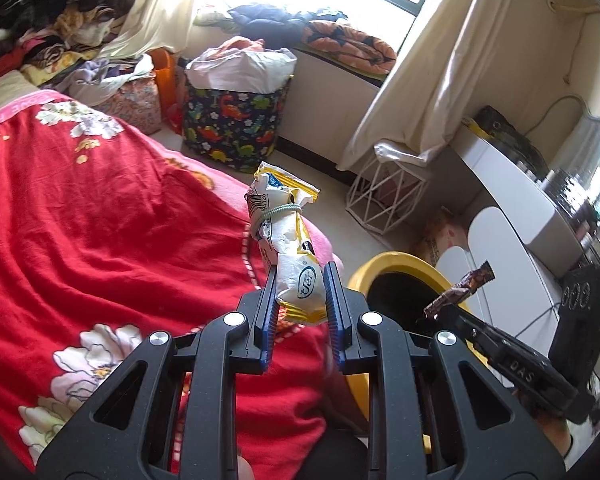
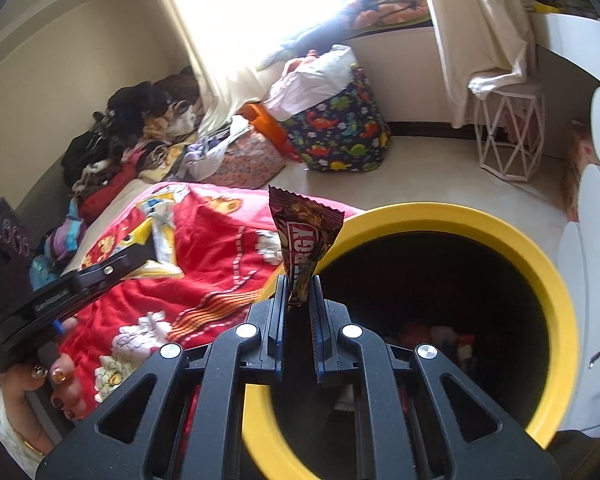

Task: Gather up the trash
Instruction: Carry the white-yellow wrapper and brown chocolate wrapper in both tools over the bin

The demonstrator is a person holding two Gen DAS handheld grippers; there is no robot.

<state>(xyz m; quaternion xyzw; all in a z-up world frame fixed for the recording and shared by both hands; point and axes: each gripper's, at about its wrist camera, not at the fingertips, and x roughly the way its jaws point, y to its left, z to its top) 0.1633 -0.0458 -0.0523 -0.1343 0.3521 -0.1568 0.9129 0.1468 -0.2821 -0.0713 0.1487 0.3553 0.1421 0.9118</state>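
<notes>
The left gripper point(image 1: 302, 280) pinches a white-and-yellow snack wrapper point(image 1: 286, 236) tied with a rubber band, held over the red floral blanket point(image 1: 100, 216). At its three o'clock, the right gripper point(image 2: 300, 286) pinches a brown energy bar wrapper point(image 2: 306, 236) at the rim of the yellow trash bin point(image 2: 540, 268).

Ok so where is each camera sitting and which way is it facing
Left wrist: on the left gripper, looking along its fingers over the red blanket toward the window; it holds a yellow packet; the right gripper shows at right.
Right wrist: on the right gripper, looking down into the yellow bin; it holds a brown wrapper; the left gripper and a hand show at left.
Shared: blanket, bin, dinosaur basket, white wire stool.
</notes>
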